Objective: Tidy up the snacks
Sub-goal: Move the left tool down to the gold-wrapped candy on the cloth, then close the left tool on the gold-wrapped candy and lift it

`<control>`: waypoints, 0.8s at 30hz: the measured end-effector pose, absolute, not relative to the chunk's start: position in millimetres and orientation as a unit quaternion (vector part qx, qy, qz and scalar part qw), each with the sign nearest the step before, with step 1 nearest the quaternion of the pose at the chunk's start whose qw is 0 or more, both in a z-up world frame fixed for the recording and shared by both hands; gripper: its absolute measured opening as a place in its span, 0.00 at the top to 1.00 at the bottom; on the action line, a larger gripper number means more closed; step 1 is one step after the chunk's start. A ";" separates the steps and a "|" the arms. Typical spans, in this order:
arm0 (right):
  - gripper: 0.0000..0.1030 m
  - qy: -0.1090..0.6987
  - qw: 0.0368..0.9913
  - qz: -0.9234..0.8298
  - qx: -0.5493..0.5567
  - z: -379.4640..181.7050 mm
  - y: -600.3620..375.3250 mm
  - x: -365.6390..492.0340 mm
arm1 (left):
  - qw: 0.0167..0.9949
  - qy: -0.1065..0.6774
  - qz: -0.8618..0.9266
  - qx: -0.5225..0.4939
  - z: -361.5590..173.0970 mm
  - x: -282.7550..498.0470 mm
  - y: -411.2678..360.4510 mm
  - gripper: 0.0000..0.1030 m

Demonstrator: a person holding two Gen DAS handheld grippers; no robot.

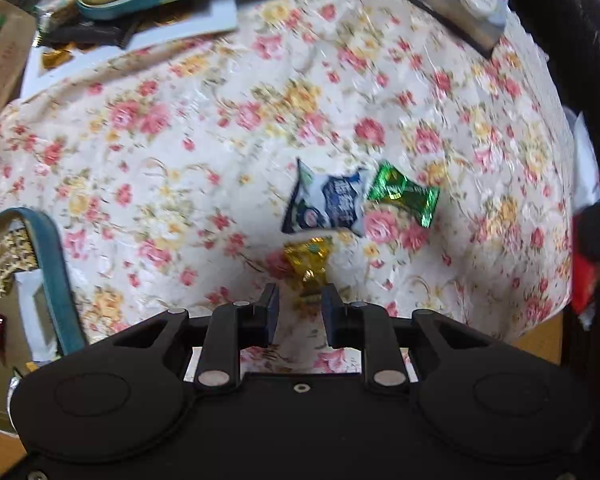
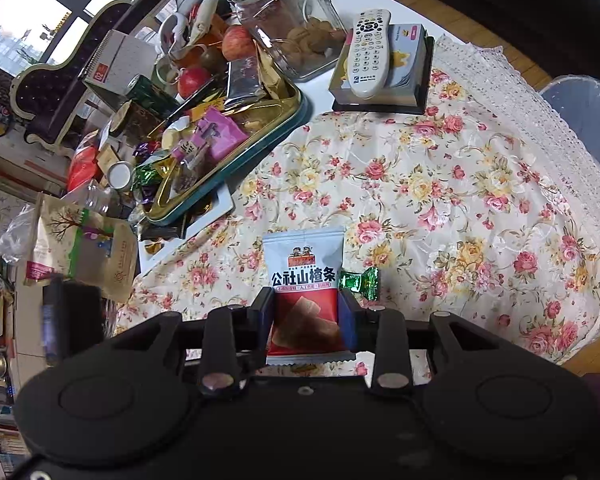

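The right hand-held gripper (image 2: 306, 306) grips a red-and-white packet (image 2: 303, 280). The left hand-held gripper (image 1: 299, 300) stands narrowly parted around a gold candy (image 1: 309, 262), grip unclear.

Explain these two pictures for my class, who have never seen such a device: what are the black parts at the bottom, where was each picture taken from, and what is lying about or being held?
Each picture comes from a camera on a hand-held two-finger gripper, looking along its fingers. The left gripper is closing around a gold candy on the floral tablecloth, beside a blue-and-white packet and a green candy. The right gripper holds a red-and-white snack packet. Farther off stand a snack tray, a glass jar and a remote control.
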State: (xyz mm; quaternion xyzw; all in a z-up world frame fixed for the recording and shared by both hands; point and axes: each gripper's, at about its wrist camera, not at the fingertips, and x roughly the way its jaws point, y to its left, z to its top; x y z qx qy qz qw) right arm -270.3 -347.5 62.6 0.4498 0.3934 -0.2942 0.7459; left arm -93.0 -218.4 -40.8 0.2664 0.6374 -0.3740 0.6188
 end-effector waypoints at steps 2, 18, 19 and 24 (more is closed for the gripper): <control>0.65 0.390 0.747 -0.287 0.456 65.3 -348.1 -274.8 | 0.612 0.642 -0.376 0.268 -46.7 -99.2 -219.6 0.71; 0.65 0.364 0.749 -0.280 0.477 75.7 -353.6 -291.3 | 0.630 0.643 -0.355 0.250 -61.7 -102.7 -232.3 0.70; 0.65 0.364 0.749 -0.280 0.477 75.7 -353.3 -291.1 | 0.631 0.642 -0.355 0.252 -62.5 -103.5 -233.3 0.70; 0.65 0.367 0.749 -0.277 0.476 74.7 -351.8 -289.4 | 0.636 0.642 -0.350 0.248 -62.0 -102.4 -231.2 0.70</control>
